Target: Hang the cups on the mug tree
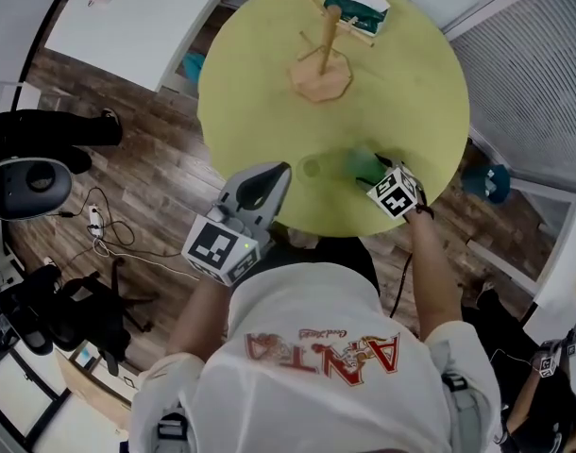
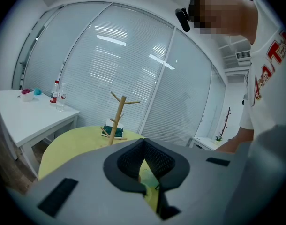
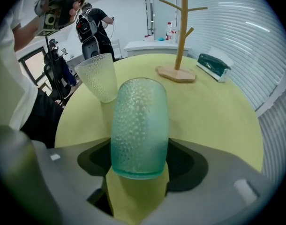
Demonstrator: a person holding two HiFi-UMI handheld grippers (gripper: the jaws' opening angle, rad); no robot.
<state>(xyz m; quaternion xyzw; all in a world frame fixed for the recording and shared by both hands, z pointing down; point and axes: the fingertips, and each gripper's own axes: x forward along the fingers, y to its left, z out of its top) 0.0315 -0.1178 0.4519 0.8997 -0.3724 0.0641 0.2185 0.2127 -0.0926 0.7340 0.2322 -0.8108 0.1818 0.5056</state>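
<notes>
A green dimpled glass cup (image 3: 139, 121) stands on the round yellow table (image 1: 411, 92) near its front edge. My right gripper (image 3: 139, 151) points steeply down around the cup, one pad close on each side; I see no pad pressing on it. In the head view the green cup (image 1: 360, 163) shows just beyond the right gripper (image 1: 371, 173). A clear dimpled cup (image 3: 98, 76) stands to its left, also the clear cup (image 1: 312, 168). The bare wooden mug tree (image 1: 323, 59) stands at the far side. My left gripper (image 1: 284, 170) hovers at the near edge, shut and empty.
A green tissue box (image 1: 357, 3) lies behind the mug tree (image 3: 180, 32). A white desk (image 1: 137, 17) with bottles (image 2: 55, 92) stands beyond the table at the left. Bags, cables and a chair sit on the wooden floor (image 1: 146, 187). A person (image 3: 94, 22) stands farther back.
</notes>
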